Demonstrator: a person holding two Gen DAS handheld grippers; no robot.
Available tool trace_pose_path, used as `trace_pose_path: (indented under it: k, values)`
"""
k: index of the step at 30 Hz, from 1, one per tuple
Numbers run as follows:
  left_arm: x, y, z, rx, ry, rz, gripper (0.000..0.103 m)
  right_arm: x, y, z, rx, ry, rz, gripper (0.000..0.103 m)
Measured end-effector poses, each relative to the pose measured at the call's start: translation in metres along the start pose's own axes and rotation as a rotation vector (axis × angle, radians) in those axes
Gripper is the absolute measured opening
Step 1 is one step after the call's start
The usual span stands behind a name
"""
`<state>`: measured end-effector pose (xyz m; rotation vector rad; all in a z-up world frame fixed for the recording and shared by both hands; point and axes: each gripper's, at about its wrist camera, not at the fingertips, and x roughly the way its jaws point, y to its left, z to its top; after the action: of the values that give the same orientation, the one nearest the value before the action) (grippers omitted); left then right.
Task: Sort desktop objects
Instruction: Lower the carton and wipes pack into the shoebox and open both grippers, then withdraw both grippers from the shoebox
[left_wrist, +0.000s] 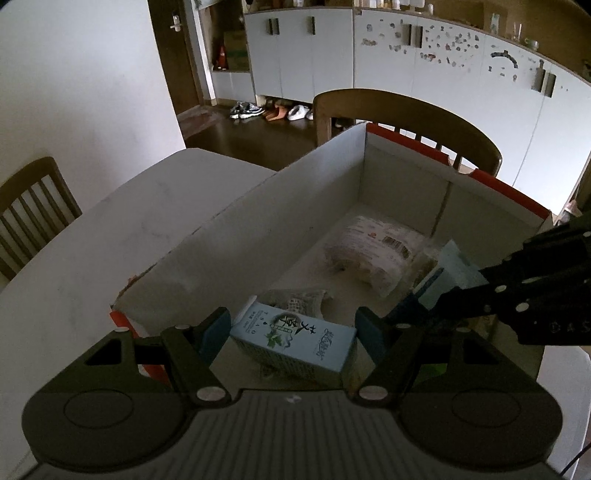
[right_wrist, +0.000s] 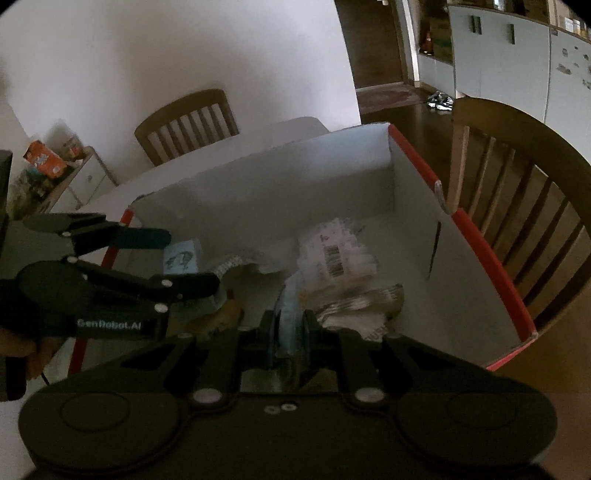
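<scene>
Cardboard box (left_wrist: 325, 206), one, white inside with red edges, sits on the table (left_wrist: 110, 240) and takes in both grippers. Left gripper (left_wrist: 293, 330) grasps one light-blue carton (left_wrist: 295, 341) between its two blue pads, low at the box's near end. Right gripper (right_wrist: 290, 334) is pinched on one thin pale-blue packet (right_wrist: 290, 314) standing edge-up between its fingers. Beyond the fingertips lie two plastic-wrapped packages: one barcoded (left_wrist: 376, 254), one smaller and crumpled (left_wrist: 299, 301). Two wooden chairs stand near the table.

Left gripper (left_wrist: 293, 328) grips a blue carton (left_wrist: 295, 338) over the open cardboard box (left_wrist: 325, 184)
</scene>
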<state>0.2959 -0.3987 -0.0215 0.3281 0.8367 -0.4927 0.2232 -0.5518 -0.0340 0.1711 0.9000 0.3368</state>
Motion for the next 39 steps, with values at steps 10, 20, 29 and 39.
trace_pose_path:
  k: [10,20,29,39]
  values:
    - [-0.002,0.003,-0.002,-0.032,0.016,-0.007,0.077,-0.008,-0.007,0.003,0.010,-0.011,-0.019,0.032]
    - [-0.022,0.002,-0.008,-0.055,-0.019,-0.038,0.090,-0.021,0.004,0.004,-0.015,-0.030,0.001,0.049]
    - [-0.048,-0.001,-0.017,-0.076,-0.062,-0.071,0.091,-0.033,0.018,0.001,-0.031,-0.040,-0.008,0.059]
    - [-0.080,0.005,-0.034,-0.117,-0.098,-0.113,0.091,-0.047,0.045,-0.004,-0.070,-0.052,-0.035,0.063]
